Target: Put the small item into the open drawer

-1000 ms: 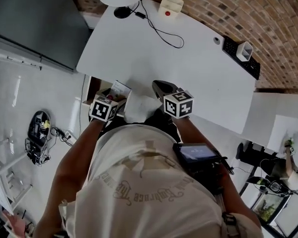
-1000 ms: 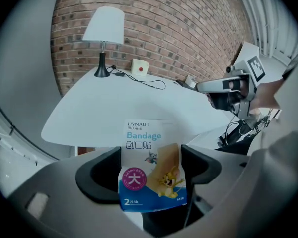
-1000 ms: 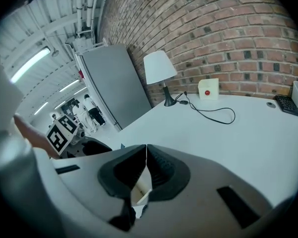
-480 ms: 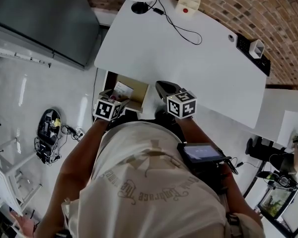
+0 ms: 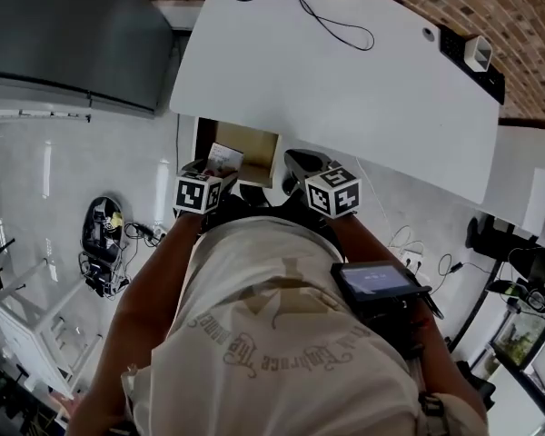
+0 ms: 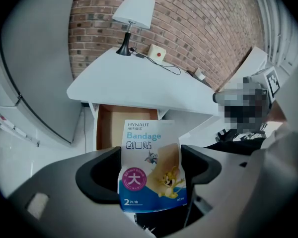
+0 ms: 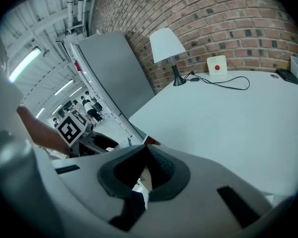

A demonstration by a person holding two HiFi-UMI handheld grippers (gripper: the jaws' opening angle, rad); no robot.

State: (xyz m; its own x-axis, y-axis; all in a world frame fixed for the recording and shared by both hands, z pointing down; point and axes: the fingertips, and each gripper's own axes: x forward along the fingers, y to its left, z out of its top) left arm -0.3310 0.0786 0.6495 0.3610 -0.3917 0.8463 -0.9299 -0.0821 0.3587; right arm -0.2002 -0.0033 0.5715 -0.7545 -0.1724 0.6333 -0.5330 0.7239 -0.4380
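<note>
A small bandage packet (image 6: pixel 150 148), white and blue with a cartoon print, stands upright between the jaws of my left gripper (image 6: pixel 149 171), which is shut on it. In the head view the packet (image 5: pixel 221 158) sits just in front of the left gripper (image 5: pixel 207 173), at the near left edge of the open drawer (image 5: pixel 246 145). The drawer (image 6: pixel 114 125) has a brown inside and sticks out from under the white desk (image 6: pixel 139 81). My right gripper (image 7: pixel 148 151) is shut with nothing in it; in the head view it (image 5: pixel 300 163) hangs right of the drawer.
On the desk (image 5: pixel 345 71) stand a white lamp (image 6: pixel 134 13), a cream box with a red button (image 6: pixel 157 51) and a black cable (image 5: pixel 341 33). A black power strip (image 5: pixel 472 54) lies at the far right. A grey cabinet (image 5: pixel 68 34) stands left of the desk.
The view has drawn back from the desk, and more of the open drawer shows. The left gripper still holds the packet near the drawer's front; the right gripper stays shut beside it.
</note>
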